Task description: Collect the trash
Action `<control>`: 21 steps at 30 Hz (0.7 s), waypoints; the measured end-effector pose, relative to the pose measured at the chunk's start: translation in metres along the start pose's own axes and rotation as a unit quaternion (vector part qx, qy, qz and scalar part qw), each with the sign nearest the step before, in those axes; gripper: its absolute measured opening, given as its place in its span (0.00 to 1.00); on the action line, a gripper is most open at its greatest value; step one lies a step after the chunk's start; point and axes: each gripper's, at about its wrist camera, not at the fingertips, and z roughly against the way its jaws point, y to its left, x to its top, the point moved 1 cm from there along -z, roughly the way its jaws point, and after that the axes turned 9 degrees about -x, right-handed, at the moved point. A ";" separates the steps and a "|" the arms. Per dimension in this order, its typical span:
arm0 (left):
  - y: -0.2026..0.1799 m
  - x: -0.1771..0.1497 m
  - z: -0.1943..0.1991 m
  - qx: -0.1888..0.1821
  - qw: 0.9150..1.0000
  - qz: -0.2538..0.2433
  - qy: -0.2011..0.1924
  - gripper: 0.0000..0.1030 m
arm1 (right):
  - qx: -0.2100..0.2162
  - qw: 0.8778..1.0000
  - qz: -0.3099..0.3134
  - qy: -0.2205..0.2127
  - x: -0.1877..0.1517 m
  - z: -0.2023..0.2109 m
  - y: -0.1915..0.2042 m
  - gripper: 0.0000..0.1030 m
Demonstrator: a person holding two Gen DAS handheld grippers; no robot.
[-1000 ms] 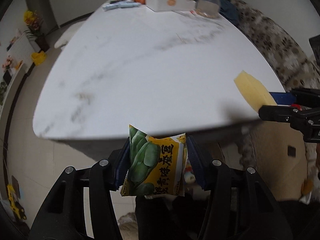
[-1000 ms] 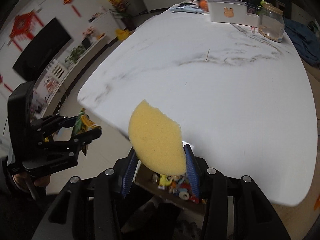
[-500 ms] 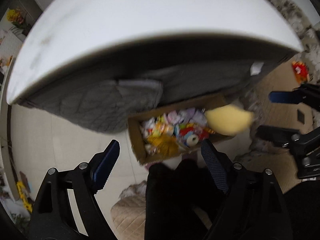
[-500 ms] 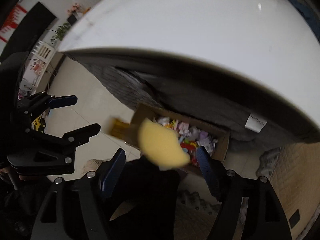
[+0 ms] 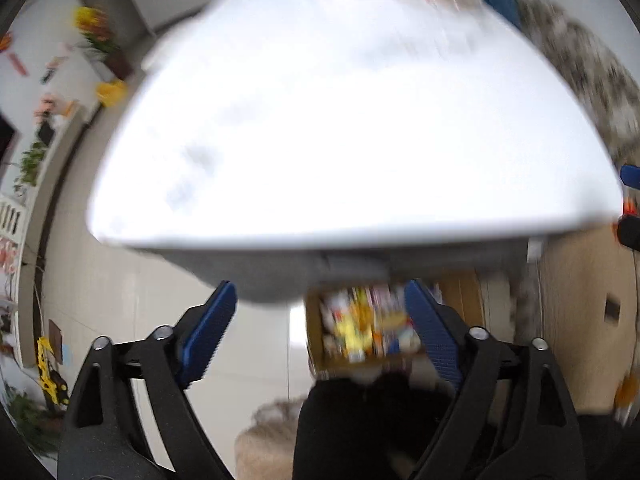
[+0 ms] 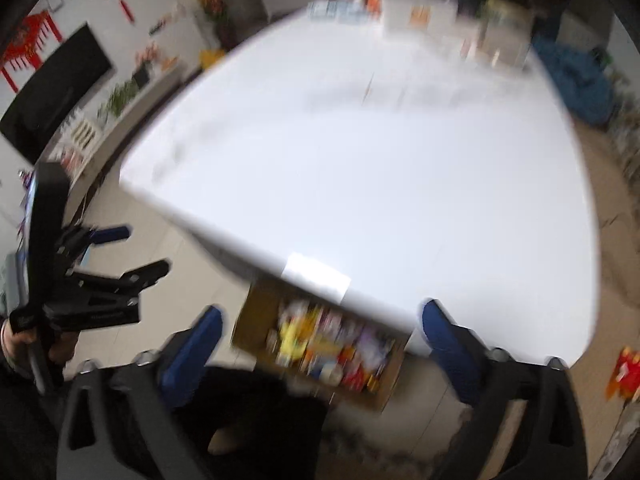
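Both views heavily motion-blurred. Left gripper (image 5: pixel 318 312) spread wide, nothing between its blue pads (image 5: pixel 206 330). Right gripper (image 6: pixel 320 340) also spread wide and empty. From the right view the left gripper (image 6: pixel 120 252) shows off to the left, jaws apart, nothing in them

Trash sits in the cardboard box (image 5: pixel 316 344) on the floor, tucked partly under the near edge of the white table (image 5: pixel 340 120); box (image 6: pixel 256 312) holds a colourful jumble of wrappers (image 6: pixel 328 340), too blurred to sort out. No loose trash visible on the near or middle tabletop (image 6: pixel 360 160). Far end of the table has clutter (image 6: pixel 416 12): a white carton and a jar-like thing, unclear whether any is trash

Step in hand, as I judge it: both grippers empty over the box, so next is going for another piece. To do it well:
- level the cameras at the tabletop and let the blur settle before picking a target
- keep jaws wide until a piece sits between the pads
- one gripper per piece; the two are near each other, mind a clash
- flat wrappers likely need pinching at a raised edge
- release only when directly above the box opening, clear of the table edge that overhangs it
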 end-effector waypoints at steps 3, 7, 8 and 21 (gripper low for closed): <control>0.009 0.041 0.024 0.013 0.998 0.017 -0.057 0.88 | -0.055 0.997 -0.015 -0.044 0.047 0.004 -0.013 0.95; 0.021 0.091 0.029 0.006 0.995 0.049 -0.092 0.88 | -0.079 0.993 -0.060 -0.058 0.089 -0.012 -0.026 0.95; 0.024 0.107 0.027 0.000 0.994 0.058 -0.098 0.88 | -0.083 0.992 -0.075 -0.059 0.099 -0.018 -0.028 0.95; 0.064 0.197 -0.005 -0.036 0.993 0.029 -0.105 0.88 | -0.136 0.974 -0.180 -0.025 0.161 -0.076 -0.022 0.95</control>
